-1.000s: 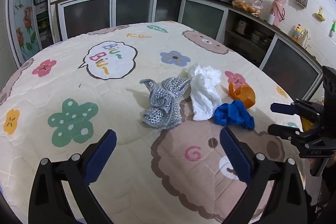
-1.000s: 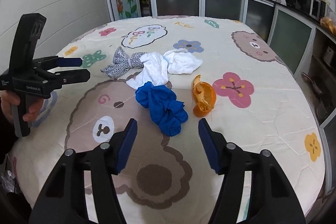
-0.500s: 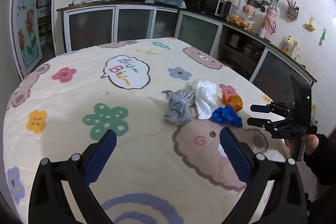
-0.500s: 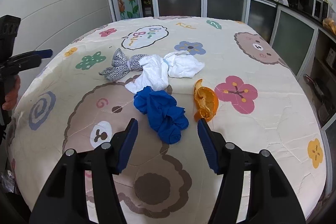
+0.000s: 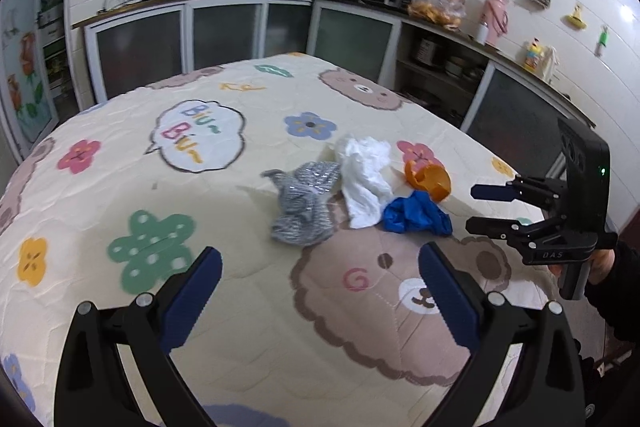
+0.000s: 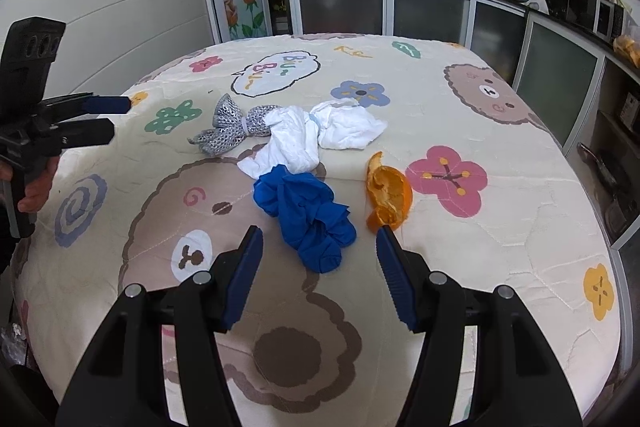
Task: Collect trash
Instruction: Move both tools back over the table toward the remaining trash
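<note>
Trash lies in a loose heap on the round table: a crumpled blue glove, an orange peel, a white crumpled wrap and a silver mesh wad. My right gripper is open and empty, just short of the blue glove; it also shows in the left wrist view. My left gripper is open and empty, well short of the silver wad; it shows at the left in the right wrist view.
The table wears a cream quilted cover with bears and flowers. Kitchen cabinets and a counter run behind and to the right of it. A door with rose decals stands at the back left.
My left gripper has come back in toward the table and the heap after pulling away half a second ago. My right gripper has barely moved and stays open by the blue glove.
</note>
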### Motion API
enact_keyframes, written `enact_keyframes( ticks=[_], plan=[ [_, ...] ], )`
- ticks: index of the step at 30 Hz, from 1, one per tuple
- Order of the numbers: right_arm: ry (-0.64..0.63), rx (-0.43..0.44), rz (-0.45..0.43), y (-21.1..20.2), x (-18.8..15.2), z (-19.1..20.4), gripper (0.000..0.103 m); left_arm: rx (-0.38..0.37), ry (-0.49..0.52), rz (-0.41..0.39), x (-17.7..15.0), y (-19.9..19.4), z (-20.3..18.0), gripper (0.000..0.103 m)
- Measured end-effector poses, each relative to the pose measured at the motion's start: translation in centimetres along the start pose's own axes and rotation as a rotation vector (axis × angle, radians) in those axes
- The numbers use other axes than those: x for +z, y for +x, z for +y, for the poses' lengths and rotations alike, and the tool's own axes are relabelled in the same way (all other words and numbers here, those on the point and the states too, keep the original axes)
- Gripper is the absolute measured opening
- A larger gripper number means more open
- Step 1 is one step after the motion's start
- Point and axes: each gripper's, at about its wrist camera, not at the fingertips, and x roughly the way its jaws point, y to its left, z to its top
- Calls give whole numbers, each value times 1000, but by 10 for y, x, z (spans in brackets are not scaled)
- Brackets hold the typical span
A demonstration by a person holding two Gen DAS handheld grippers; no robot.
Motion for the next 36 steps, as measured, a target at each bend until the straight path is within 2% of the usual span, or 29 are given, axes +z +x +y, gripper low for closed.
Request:
enact_keyframes(
  ticks=[8,21,30,36],
  plan=[
    [15,3,7,-2,-8,-11,56,-18,35,38,7,28,-9,95],
    [49,-28,6,-8,-13,-28,56,-38,40,55,8,45,-9,95],
    [57,-43,10,0,-5,-29,56,-5,19,70,11,52,-4,95],
    [58,-78,29,13,14,-32,56,10,21,113,24,72,-4,95]
  ],
)
